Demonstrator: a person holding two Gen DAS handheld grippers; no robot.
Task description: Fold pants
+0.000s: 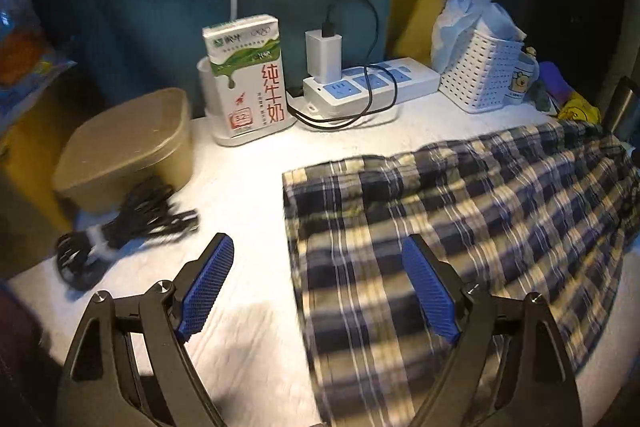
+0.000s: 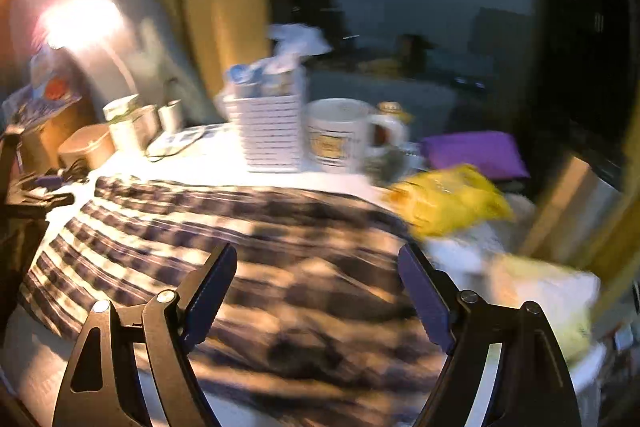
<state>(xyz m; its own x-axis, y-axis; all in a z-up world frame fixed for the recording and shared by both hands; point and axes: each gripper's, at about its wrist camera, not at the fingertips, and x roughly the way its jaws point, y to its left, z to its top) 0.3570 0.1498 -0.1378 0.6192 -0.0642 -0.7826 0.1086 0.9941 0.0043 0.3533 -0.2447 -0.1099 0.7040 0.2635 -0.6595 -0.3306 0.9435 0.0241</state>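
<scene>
While the plaid pants (image 1: 460, 227) lie spread on the desk (image 1: 248, 187), your left hand-held gripper (image 1: 318, 287) and right hand-held gripper (image 2: 318, 291) hover released, grasping nothing.

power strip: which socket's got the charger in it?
The leftmost socket of the power strip, nearest the milk carton: the white charger stands there; the blue ones beside it are empty.

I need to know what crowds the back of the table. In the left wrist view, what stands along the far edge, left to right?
Tan box → milk carton → white charger → power strip → white perforated basket → mug.
</scene>
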